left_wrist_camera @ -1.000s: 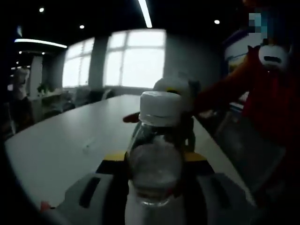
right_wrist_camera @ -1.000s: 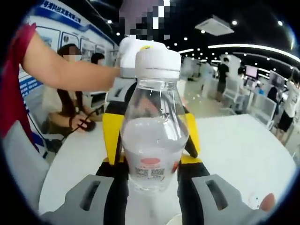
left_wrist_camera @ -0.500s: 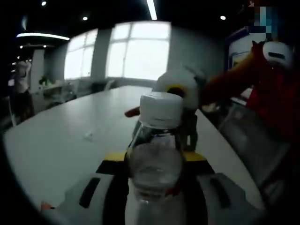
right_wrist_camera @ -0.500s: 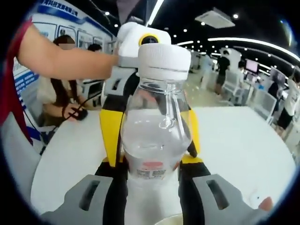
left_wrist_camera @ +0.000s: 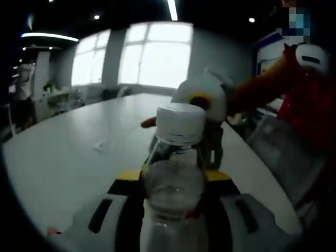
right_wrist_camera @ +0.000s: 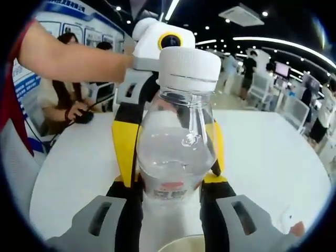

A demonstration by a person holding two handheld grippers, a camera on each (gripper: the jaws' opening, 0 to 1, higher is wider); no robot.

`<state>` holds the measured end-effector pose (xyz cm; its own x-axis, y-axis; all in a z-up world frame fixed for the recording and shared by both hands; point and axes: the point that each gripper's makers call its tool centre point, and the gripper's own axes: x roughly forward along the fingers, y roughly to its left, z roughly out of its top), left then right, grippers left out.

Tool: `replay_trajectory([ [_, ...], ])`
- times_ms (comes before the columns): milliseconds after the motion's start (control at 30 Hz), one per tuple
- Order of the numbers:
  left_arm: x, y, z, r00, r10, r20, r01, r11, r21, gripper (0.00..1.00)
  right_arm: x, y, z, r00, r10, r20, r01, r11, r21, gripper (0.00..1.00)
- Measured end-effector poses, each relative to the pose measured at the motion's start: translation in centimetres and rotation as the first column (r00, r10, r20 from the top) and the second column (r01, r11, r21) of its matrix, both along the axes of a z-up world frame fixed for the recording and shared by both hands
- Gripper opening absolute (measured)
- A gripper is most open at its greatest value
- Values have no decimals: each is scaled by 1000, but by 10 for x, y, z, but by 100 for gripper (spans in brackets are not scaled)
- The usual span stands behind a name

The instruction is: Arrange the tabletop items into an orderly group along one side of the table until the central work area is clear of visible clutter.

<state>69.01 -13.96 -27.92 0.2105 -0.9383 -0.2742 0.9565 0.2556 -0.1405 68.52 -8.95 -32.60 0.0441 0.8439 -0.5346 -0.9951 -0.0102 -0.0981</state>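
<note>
Both the left hand-held gripper [left_wrist_camera: 170, 197] and right hand-held gripper [right_wrist_camera: 170, 184] stay clenched on one bottle [right_wrist_camera: 176, 152], now tilted nearer above the bench [right_wrist_camera: 262, 157], placement pending.

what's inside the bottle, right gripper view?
The clear bottle holds clear liquid up to about its shoulder, air above, under a white cap. Its base is hidden between the right gripper jaws, so the bottom can't be seen.

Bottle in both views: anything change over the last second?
No new grasp or release. The bottle stays clamped between both hand-held grippers, left and right, cap on. The grippers have closed in slightly, each looming larger to the other. The table is unchanged.
</note>
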Motion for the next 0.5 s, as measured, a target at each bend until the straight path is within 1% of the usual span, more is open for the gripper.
replay_trajectory([
  [200, 4, -2, -5, 1000, 3, 9, -3, 1000, 4, 40, 4, -2, -6, 1000, -5, 13, 5, 1000, -17, 41],
  [333, 4, -4, -10, 1000, 5, 0, -5, 1000, 7, 40, 4, -5, -11, 1000, 2, 12, -2, 999, -33, 41],
  [367, 4, -4, -10, 1000, 6, 0, -6, 1000, 6, 40, 5, -5, -11, 1000, 6, 20, -5, 999, -36, 41],
  [500, 5, -4, -9, 1000, 11, 0, -11, 1000, 1, 40, 5, -6, -10, 1000, 12, 8, -11, 999, -30, 41],
])
